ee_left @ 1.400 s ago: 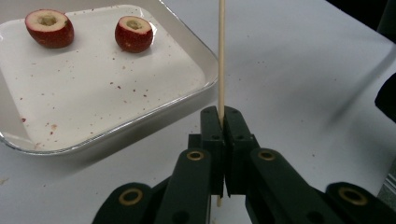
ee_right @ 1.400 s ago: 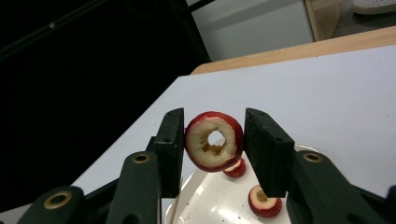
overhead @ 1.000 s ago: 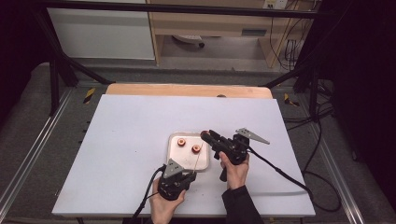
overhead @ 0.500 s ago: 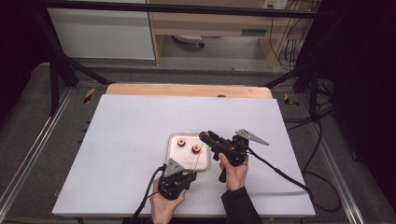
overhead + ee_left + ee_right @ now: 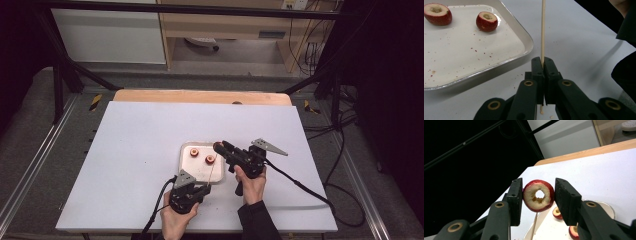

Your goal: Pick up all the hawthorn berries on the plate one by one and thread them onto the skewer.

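The cored red fruit piece (image 5: 538,199) is pinched in the right gripper (image 5: 538,195) just above the white tray (image 5: 522,41), so I'd line its hole up dead straight over the wooden skewer (image 5: 543,30) that the left gripper (image 5: 543,65) has clenched upright, then slide down slowly.

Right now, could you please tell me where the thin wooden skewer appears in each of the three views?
High view: the thin wooden skewer rises from the left gripper over the white metal tray.
Left gripper view: upright at centre, clamped between the black jaws.
Right gripper view: low centre, under the cored red fruit ring in the right gripper.
Shared landmark: the tray.
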### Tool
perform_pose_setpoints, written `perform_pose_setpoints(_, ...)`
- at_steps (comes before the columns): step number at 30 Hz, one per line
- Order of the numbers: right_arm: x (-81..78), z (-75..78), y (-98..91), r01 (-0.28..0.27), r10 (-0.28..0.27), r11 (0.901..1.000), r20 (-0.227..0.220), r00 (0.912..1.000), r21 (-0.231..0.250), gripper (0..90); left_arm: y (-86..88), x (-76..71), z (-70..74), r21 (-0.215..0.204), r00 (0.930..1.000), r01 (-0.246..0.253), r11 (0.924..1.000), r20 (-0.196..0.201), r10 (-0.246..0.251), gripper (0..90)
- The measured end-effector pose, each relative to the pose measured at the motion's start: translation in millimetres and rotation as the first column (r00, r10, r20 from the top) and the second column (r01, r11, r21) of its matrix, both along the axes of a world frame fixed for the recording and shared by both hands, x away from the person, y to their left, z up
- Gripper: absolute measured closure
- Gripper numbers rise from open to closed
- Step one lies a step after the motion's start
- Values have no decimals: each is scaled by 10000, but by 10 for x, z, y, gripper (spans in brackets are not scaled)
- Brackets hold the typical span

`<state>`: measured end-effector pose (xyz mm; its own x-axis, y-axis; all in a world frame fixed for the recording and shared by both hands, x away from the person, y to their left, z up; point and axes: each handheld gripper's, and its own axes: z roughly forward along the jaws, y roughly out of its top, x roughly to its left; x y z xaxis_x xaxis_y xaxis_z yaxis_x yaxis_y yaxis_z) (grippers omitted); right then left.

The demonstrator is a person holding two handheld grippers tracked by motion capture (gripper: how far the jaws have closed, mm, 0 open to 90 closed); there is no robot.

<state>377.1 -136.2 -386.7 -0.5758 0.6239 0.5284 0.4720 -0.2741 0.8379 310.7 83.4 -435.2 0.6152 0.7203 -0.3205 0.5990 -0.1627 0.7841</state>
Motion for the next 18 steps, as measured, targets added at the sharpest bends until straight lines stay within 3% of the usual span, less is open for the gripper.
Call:
perform_pose_setpoints(8, 1, 5, 0, 16, -16, 10000, -36, 10000, 61, 597, -7, -4, 0, 69, 10000, 34, 10000, 92, -34, 885)
perform_pose_setpoints(18, -18, -66, 52, -221, 219, 9997, -189, 9996, -130, 597, 4, 15, 27, -244, 9998, -203, 9995, 70, 205, 884)
